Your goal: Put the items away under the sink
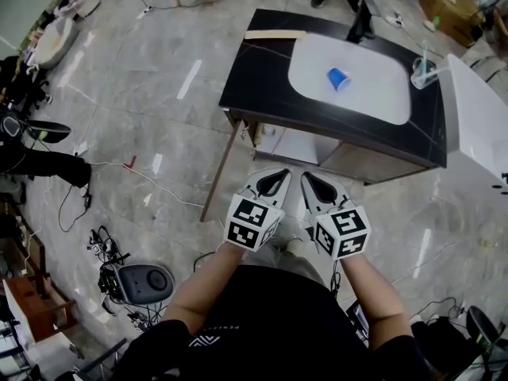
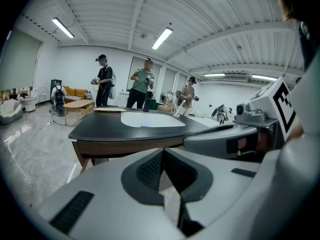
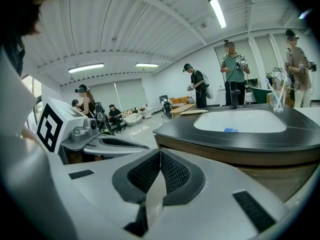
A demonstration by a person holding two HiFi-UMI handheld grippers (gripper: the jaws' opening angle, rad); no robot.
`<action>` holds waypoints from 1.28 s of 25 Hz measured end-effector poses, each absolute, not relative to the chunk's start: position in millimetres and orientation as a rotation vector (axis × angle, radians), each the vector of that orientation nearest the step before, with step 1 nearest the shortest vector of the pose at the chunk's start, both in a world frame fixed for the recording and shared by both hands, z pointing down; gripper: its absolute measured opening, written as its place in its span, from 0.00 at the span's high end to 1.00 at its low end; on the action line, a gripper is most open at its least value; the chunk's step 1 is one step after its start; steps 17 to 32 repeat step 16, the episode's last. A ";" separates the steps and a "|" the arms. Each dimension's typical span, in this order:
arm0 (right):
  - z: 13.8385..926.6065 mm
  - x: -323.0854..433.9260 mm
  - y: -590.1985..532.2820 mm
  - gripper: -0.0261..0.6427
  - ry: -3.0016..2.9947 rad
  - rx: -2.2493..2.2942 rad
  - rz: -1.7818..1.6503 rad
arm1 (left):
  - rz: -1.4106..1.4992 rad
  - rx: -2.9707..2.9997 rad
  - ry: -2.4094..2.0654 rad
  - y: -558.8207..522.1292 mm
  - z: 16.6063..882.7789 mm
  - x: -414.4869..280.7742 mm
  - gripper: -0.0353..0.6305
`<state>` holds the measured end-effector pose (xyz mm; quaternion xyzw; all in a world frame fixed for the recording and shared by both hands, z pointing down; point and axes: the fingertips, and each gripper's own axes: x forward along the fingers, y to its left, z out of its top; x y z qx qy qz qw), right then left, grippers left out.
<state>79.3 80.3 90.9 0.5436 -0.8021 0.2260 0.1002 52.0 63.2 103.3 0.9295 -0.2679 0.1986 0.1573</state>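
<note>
A blue cup (image 1: pixel 338 78) lies on its side in the white sink basin (image 1: pixel 317 62) of a black-topped vanity (image 1: pixel 252 74). A clear glass with straws (image 1: pixel 424 71) stands at the counter's right end. A flat beige strip (image 1: pixel 274 34) rests on the counter's far left. My left gripper (image 1: pixel 279 175) and right gripper (image 1: pixel 306 178) are held side by side in front of the vanity, short of its near edge, both shut and empty. The blue cup (image 3: pixel 230 130) shows small in the right gripper view. The space under the sink is mostly hidden.
A white appliance (image 1: pixel 476 121) stands right of the vanity. Cables and a dark device (image 1: pixel 136 282) lie on the marble floor to the left. Several people (image 2: pixel 144 88) with grippers stand beyond the counter. A wooden table (image 2: pixel 79 105) is farther back.
</note>
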 end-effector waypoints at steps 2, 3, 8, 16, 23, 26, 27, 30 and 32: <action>89.3 77.5 80.3 0.91 -2.374 1.607 0.663 | 0.566 2.661 -0.769 63.9 102.5 50.7 0.93; 89.5 77.1 80.5 0.91 -2.375 1.607 0.663 | 0.567 2.662 -0.772 64.0 102.4 50.1 0.93; 93.3 75.2 81.2 0.91 -2.370 1.609 0.677 | 0.561 2.660 -0.803 58.8 102.5 43.7 0.93; 96.4 70.7 82.0 0.91 -2.369 1.611 0.717 | 0.559 2.660 -0.793 62.3 103.5 42.0 0.93; 96.4 70.7 82.0 0.91 -2.369 1.611 0.717 | 0.559 2.660 -0.793 62.3 103.5 42.0 0.93; 96.4 70.7 82.0 0.91 -2.369 1.611 0.717 | 0.559 2.660 -0.793 62.3 103.5 42.0 0.93; 96.4 70.7 82.0 0.91 -2.369 1.611 0.717 | 0.559 2.660 -0.793 62.3 103.5 42.0 0.93; 96.4 70.7 82.0 0.91 -2.369 1.611 0.717 | 0.559 2.660 -0.793 62.3 103.5 42.0 0.93; 96.4 70.7 82.0 0.91 -2.369 1.611 0.717 | 0.559 2.660 -0.793 62.3 103.5 42.0 0.93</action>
